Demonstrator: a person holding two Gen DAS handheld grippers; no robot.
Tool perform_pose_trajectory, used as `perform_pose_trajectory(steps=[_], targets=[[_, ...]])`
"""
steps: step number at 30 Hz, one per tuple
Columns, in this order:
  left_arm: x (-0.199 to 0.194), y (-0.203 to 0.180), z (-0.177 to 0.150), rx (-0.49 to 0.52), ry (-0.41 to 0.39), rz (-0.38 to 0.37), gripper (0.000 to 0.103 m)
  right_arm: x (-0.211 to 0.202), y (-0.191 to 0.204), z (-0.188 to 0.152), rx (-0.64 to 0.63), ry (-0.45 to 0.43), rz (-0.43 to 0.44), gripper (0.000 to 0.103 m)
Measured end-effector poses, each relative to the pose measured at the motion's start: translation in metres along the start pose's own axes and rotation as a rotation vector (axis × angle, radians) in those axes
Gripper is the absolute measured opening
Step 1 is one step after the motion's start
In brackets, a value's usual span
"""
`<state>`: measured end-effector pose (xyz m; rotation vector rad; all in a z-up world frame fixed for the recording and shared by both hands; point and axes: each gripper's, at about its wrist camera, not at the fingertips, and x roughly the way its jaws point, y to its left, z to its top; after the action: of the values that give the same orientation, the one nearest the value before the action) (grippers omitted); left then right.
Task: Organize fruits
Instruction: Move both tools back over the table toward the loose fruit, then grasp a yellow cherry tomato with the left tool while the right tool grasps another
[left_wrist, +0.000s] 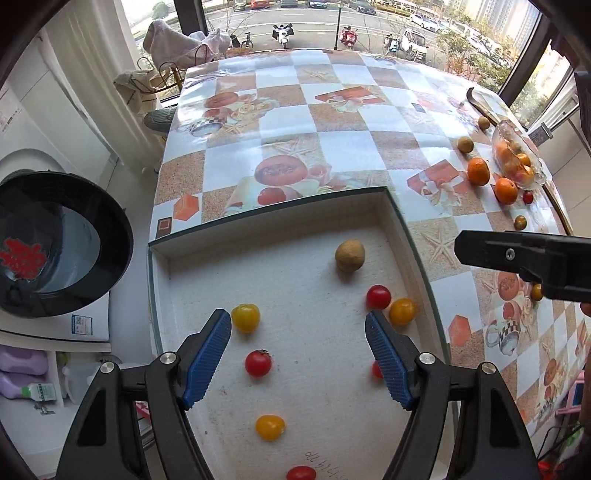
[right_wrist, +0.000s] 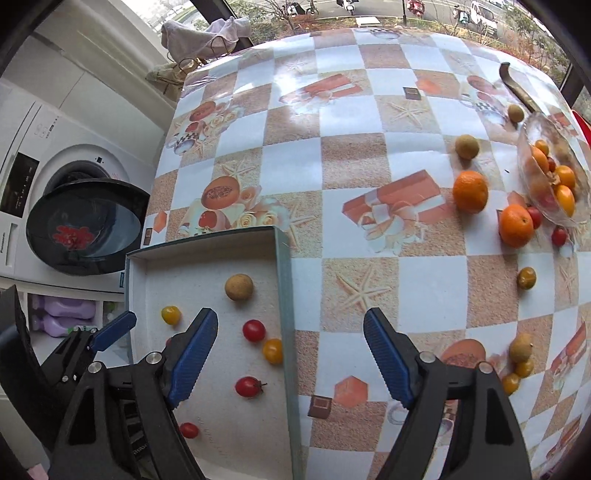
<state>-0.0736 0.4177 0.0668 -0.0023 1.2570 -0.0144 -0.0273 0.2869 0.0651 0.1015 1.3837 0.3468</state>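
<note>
A shallow white-lined box (left_wrist: 397, 218) (right_wrist: 284, 280) sits at the table's near left corner. It holds a brown longan (left_wrist: 349, 255) (right_wrist: 239, 287) and several red and yellow cherry tomatoes, such as a red one (left_wrist: 258, 363) and a yellow one (left_wrist: 245, 316). My left gripper (left_wrist: 298, 352) is open and empty above the box; it also shows in the right wrist view (right_wrist: 110, 332). My right gripper (right_wrist: 290, 356) is open and empty over the box's right wall. Two oranges (right_wrist: 470, 191) (right_wrist: 516, 225) and loose small fruits (right_wrist: 526, 277) lie at the right.
A glass dish (right_wrist: 532, 129) (left_wrist: 511, 133) with small oranges and tomatoes stands at the far right edge. A dark curved object (right_wrist: 515, 86) lies behind it. A washing machine with its door open (right_wrist: 85, 229) stands left of the table. Windows are beyond the far edge.
</note>
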Motion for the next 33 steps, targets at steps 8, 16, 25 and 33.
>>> perform_pose_trajectory(steps=[8,16,25,33], targets=[[-0.004,-0.066,0.013,0.123,-0.009,-0.051,0.076,-0.019,-0.086,-0.046,0.139,0.000,-0.152,0.084],[0.007,-0.128,0.030,0.220,0.004,-0.089,0.076,-0.010,-0.152,-0.077,0.249,0.011,-0.348,0.084],[0.032,-0.196,0.050,0.305,0.027,-0.139,0.076,-0.006,-0.189,-0.086,0.257,-0.018,-0.373,0.084],[0.057,-0.250,0.071,0.331,0.041,-0.194,0.076,-0.019,-0.209,-0.088,0.242,-0.059,-0.349,0.084]])
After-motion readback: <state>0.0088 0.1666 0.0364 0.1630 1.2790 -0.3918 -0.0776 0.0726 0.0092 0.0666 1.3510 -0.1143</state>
